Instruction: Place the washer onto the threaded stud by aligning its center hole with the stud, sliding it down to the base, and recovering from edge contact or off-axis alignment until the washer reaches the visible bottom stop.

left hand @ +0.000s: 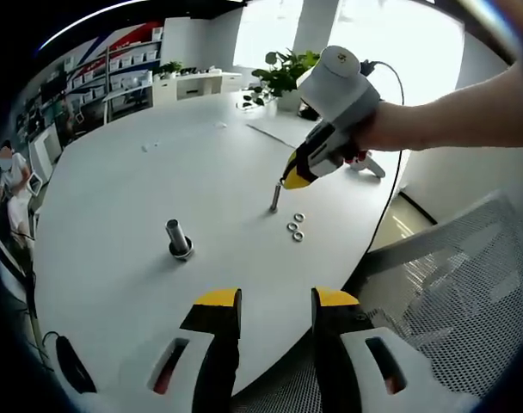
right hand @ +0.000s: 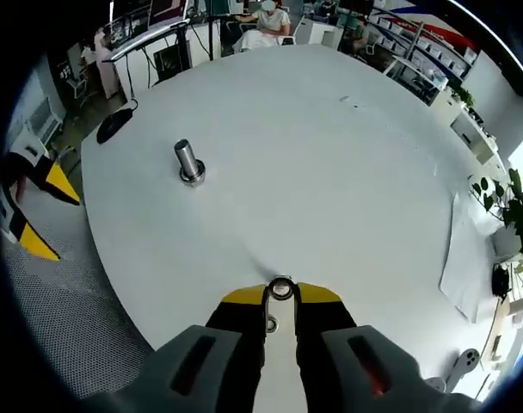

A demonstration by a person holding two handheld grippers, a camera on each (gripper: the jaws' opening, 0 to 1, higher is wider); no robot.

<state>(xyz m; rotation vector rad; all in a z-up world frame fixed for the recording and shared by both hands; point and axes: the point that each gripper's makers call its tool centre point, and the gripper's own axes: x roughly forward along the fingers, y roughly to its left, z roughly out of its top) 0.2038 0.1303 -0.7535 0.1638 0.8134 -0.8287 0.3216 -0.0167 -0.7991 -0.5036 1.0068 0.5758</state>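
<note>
A thin threaded stud (left hand: 274, 199) stands upright on the white round table (left hand: 141, 181). In the left gripper view, my right gripper (left hand: 294, 180), held by a hand, hovers just above and to the right of the stud's top. In the right gripper view, that gripper (right hand: 281, 292) is shut on a small metal washer (right hand: 281, 288) at its tips. Three loose washers (left hand: 295, 228) lie beside the thin stud. A thicker stud (left hand: 177, 237) (right hand: 189, 162) with a ring at its base stands further left. My left gripper (left hand: 276, 299) is open and empty at the table's near edge.
A mesh chair (left hand: 451, 284) sits off the table's edge on the right. Potted plants (left hand: 283, 73) and a cable lie at the far side. A black mouse (right hand: 113, 123) rests near the table rim, a paper sheet (right hand: 464, 249) lies to the right, and seated people are beyond.
</note>
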